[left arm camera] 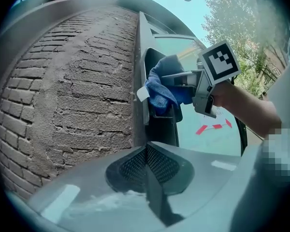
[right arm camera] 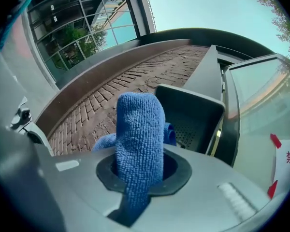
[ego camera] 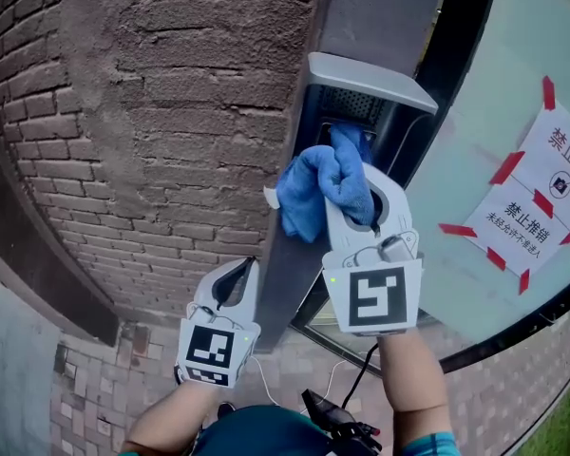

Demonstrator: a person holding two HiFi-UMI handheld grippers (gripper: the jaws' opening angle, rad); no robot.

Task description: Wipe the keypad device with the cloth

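The keypad device [ego camera: 366,103] is a dark box under a grey hood, fixed to a metal post [ego camera: 290,255] between the wall and the glass. My right gripper [ego camera: 361,177] is shut on a blue cloth [ego camera: 321,190] and holds it against the front of the device, just below the hood. In the right gripper view the cloth [right arm camera: 137,139] stands up between the jaws, with the device's recess [right arm camera: 191,115] right behind it. My left gripper [ego camera: 241,268] hangs lower, beside the post, shut and holding nothing. The left gripper view shows the cloth [left arm camera: 160,92] and the right gripper [left arm camera: 203,81] at the device [left arm camera: 160,117].
A rough brick wall [ego camera: 152,112] fills the left. Right of the post is a glass door [ego camera: 484,93] with a paper notice [ego camera: 541,193] held on by red tape. Brick paving [ego camera: 123,388] lies below. A black cable [ego camera: 361,373] hangs under my right hand.
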